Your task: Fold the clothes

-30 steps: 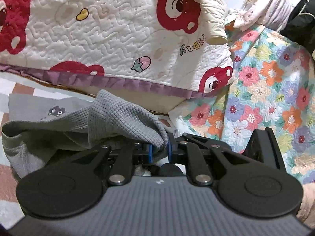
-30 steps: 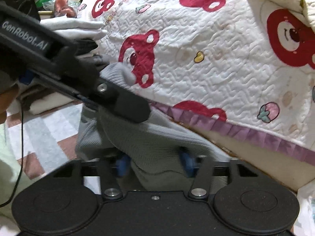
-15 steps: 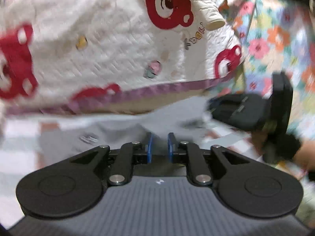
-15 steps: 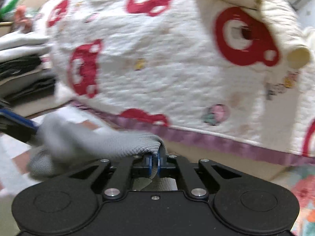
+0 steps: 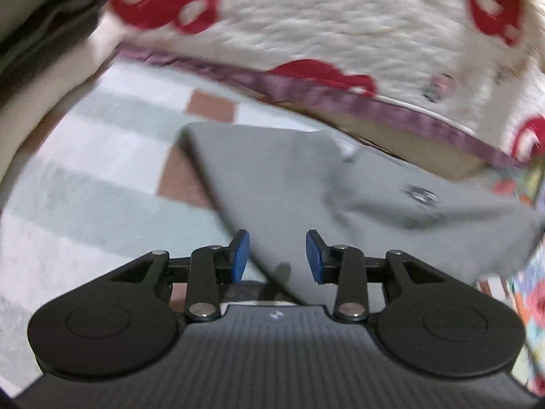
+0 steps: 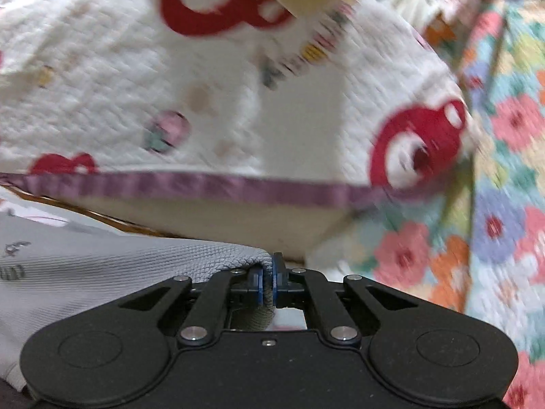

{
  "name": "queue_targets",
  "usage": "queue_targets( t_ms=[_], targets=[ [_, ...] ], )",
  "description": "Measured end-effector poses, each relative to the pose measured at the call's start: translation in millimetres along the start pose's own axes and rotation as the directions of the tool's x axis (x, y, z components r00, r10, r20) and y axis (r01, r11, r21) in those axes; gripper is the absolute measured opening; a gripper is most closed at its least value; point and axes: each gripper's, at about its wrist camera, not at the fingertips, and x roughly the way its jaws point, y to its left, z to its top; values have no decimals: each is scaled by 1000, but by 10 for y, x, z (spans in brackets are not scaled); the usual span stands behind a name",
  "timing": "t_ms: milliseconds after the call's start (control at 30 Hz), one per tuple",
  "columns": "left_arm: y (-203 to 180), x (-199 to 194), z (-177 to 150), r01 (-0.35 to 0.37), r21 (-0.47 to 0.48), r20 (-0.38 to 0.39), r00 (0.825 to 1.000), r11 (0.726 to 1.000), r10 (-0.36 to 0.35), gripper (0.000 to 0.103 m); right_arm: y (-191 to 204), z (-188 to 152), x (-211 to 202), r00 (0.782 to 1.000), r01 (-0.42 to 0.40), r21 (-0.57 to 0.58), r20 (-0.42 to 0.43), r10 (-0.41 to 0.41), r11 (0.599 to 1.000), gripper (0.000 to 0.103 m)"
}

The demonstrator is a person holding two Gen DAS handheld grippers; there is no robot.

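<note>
The grey knit garment [image 5: 306, 184] lies spread on the checked mat [image 5: 102, 177], just in front of the purple-trimmed edge of the bear-print quilt [image 5: 340, 17]. Its left part rests flat on the mat; toward the right it lifts off, drawn taut toward a raised corner. It looks light, soft and limp, with a waffle-like knit that should give the pads good friction, so slipping seems unlikely. It will sag and crease wherever it is unsupported. Corners and hems look like the best places to take hold, so that an edge can be carried over straight.

In the left wrist view, the left gripper [image 5: 277, 260] stands with its blue pads [image 5: 240, 255] well apart, clamping nothing. A near edge of the garment runs down between the jaws and under the gripper body; whether the cloth touches a pad I cannot tell, as the frame is blurred.

In the right wrist view, the right gripper [image 6: 267, 288] has its pads pressed together on a corner of the same garment [image 6: 102, 266], which bunches just left of the jaws, with a fold of cloth showing below them. Beyond the quilt's right end lies a flowered blanket [image 6: 494, 204].
</note>
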Motion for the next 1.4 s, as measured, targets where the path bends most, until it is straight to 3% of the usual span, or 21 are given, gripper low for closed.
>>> queue_targets(
  t_ms=[100,200,500,600,633,700,733,900,1000,1100,1133,1200,1300,1400],
  targets=[
    [156,117,20,87,-117,-41,995,989,-92,41,-175,-131,113,999,13,56,-47,-10,998,4],
    [148,254,-15,142,-173,-84,984,975,-158,44,-260,-262,243,994,-27,108,-105,39,994,4],
    [-179,690,-235,155,-225,-101,978,962,-181,74,-531,-548,443,970,-159,320,-126,209,934,6],
    [-315,731,-232,109,-155,-99,987,982,-125,77,-592,-584,548,959,-192,359,-130,253,913,8],
    [-363,739,-227,90,-126,-97,990,988,-103,74,-599,-584,587,956,-200,356,-135,262,913,8],
    [-457,754,-216,52,-68,-90,994,996,-58,34,-604,-579,665,949,-215,342,-146,278,915,8],
    [-504,762,-210,33,-39,-86,996,999,-36,3,-603,-574,706,947,-222,334,-151,285,916,8],
    [-707,739,-174,-60,80,-60,996,995,65,4,-653,-537,768,941,-237,325,-156,299,916,8],
    [-652,526,-148,-92,59,-111,989,994,98,13,-637,-483,718,939,-265,260,-150,310,928,8],
    [-586,440,-211,-152,-4,-158,976,988,149,41,-647,-477,644,937,-288,212,-139,321,934,8],
    [-557,455,-228,-150,-40,-183,973,988,140,58,-663,-487,628,936,-295,210,-135,326,932,8],
    [-523,507,-276,-132,-104,-230,967,986,105,62,-693,-529,603,934,-310,203,-119,338,929,8],
    [-568,532,-300,-148,-139,-206,971,979,118,69,-710,-624,589,932,-333,171,-87,351,927,8],
    [-583,584,-337,-126,-219,-141,985,968,96,95,-761,-710,657,926,-351,210,-67,371,913,8]
  ],
)
